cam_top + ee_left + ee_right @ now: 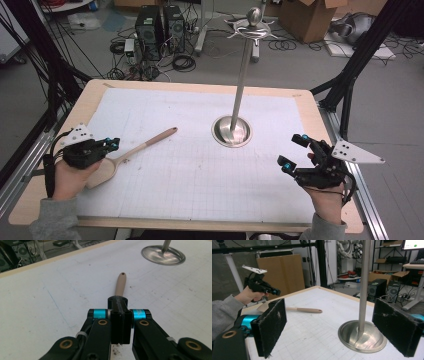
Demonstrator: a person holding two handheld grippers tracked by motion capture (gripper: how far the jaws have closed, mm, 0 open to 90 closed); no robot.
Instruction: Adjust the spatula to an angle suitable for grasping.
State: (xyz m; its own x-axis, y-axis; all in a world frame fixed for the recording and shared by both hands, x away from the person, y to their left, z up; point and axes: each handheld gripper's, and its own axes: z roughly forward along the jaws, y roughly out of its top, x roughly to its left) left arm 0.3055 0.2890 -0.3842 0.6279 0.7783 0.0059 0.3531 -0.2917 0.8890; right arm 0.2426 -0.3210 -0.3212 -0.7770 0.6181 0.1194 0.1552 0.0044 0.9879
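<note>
High view, lower left of the frame: the left tongs (111, 145) are closed on the neck of the wooden spatula (131, 153), which lies on the desk (200, 90) pointing toward the centre. Lower right, the right tongs (292, 150) gape wide, empty, near the metal stand (232, 131).

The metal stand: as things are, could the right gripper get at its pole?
Probably yes. The right gripper has its jaws wide apart, and in its own view the stand's pole rises between them with only bare mat in the way; the wooden spatula lies far left.
</note>
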